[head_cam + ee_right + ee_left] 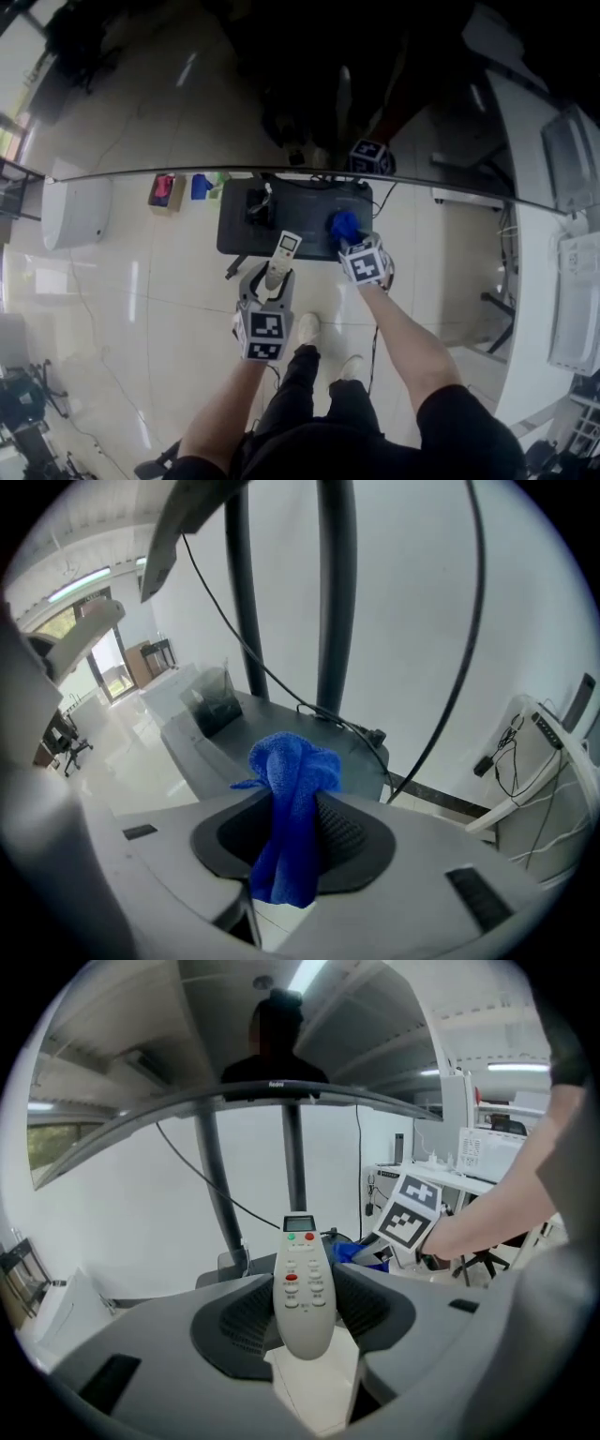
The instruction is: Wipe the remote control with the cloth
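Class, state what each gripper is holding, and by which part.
Left gripper: remote control, by its rounded lower end. Right gripper: blue cloth, pinched around its bunched middle.

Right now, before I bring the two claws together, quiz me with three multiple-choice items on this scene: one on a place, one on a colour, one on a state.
1. Where is the remote control?
A. in a drawer
B. between the jaws of the left claw
C. on a chair

2. What colour is the cloth?
A. red
B. white
C. blue

3. How do the cloth and the remote control stand to each other?
A. apart, each pinched in its own claw
B. pressed together
C. both lying loose

Key:
1 B: the left gripper view shows both pads pressing on its sides.
2 C: it is plainly blue where the right claw pinches it.
3 A: the head view shows a gap between them.
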